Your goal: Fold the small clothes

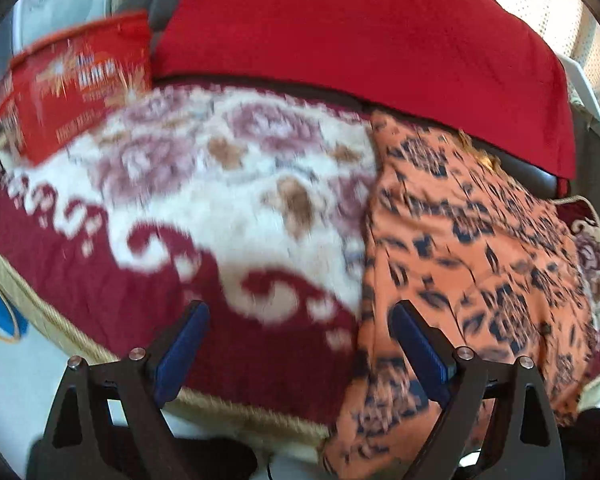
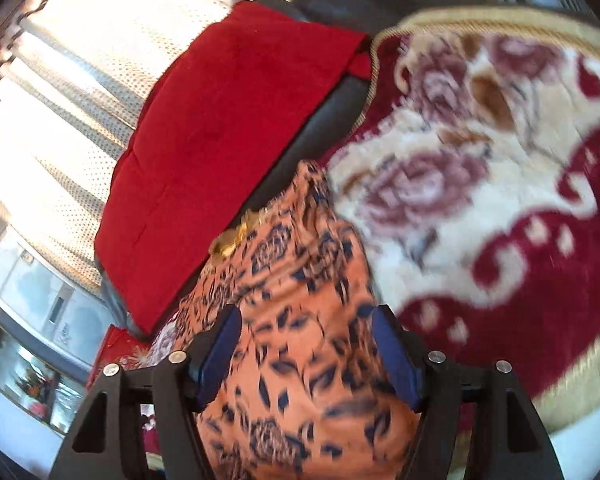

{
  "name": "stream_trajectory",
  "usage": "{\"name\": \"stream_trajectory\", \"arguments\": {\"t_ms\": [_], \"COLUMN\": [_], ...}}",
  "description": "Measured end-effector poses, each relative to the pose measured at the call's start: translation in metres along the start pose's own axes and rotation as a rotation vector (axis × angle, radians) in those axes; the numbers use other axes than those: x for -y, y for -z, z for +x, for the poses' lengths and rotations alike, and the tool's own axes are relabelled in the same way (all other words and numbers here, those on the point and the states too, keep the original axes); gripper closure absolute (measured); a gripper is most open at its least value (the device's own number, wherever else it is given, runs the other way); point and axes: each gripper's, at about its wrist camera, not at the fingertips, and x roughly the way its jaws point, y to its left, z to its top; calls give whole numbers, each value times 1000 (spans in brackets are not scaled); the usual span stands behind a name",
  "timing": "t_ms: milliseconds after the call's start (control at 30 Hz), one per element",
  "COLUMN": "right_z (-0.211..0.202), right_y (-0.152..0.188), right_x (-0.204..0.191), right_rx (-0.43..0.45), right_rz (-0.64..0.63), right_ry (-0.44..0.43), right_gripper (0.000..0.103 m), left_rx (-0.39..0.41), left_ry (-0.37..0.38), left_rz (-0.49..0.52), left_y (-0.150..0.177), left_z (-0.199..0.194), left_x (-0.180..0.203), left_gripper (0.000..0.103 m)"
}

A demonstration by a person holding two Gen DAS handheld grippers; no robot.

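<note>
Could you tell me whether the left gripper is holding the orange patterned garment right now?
No, the left gripper stands open above the blanket, with the orange garment lying beside it.

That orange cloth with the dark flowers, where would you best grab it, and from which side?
I'd take the orange cloth at its long straight edge lying on the floral blanket, coming from the blanket side. There the cloth seems flat and thin, so one pad could slip under. The left gripper stands open beside that edge.
</note>
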Motion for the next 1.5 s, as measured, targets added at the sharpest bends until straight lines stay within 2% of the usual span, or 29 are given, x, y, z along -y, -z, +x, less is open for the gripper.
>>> {"name": "stream_trajectory", "arguments": {"t_ms": [100,200,300,500,567,633,767,800,833,867,900,933,967,1033,1133,1200,1267,1333,1433,1500], "right_z": [-7,-8,-6,8,16,21,36,39,42,44,47,46,45,45,45,45,46,47,51,51], "right_y": [7,16,28,58,64,69,80,82,85,87,87,88,88,90,91,90,90,87,87,87], "right_x": [4,10,21,44,54,60,58,58,58,57,55,52,48,42,40,44,47,50,47,49], "right_rx": [-34,-103,-204,-357,-395,-396,-417,-424,-430,-436,-438,-431,-426,-420,-420,-426,-435,-441,-447,-447], "right_rz": [23,12,23,-14,22,43,30,35,40,40,39,30,11,-19,-19,6,12,14,31,38], "right_ry": [-25,76,145,289,299,311,282,289,292,278,264,257,269,286,290,283,279,278,275,268], "right_gripper": [31,31,31,31,31,31,31,34,46,54,65,68,71,76,76,76,76,74,74,73], "left_rx": [-67,-128,-223,-322,-341,-350,-359,-357,-359,-355,-347,-344,-352,-378,-349,-316,-312,-311,-314,-349], "left_ry": [53,87,85,121,131,139,188,206,211,210,208,201,192,223,207,188,161,143,133,135], "left_rz": [9,76,114,29,-1,-16,-50,-60,-63,-61,-56,-49,-39,-55,-42,-40,-63,-77,-76,-67], "left_y": [16,38,60,82,85,87,90,91,92,94,95,95,97,101,106,108,106,109,111,114], "left_z": [-1,-2,8,23,29,33,40,41,42,44,44,45,49,58,56,51,52,53,58,74], "left_x": [7,18,21,11,8,7,6,5,4,3,4,4,4,1,7,9,8,4,-3,2], "left_gripper": [10,10,10,10,10,10,10,10,10,11,14,27,54,78,77,70,38,28,26,25]}}
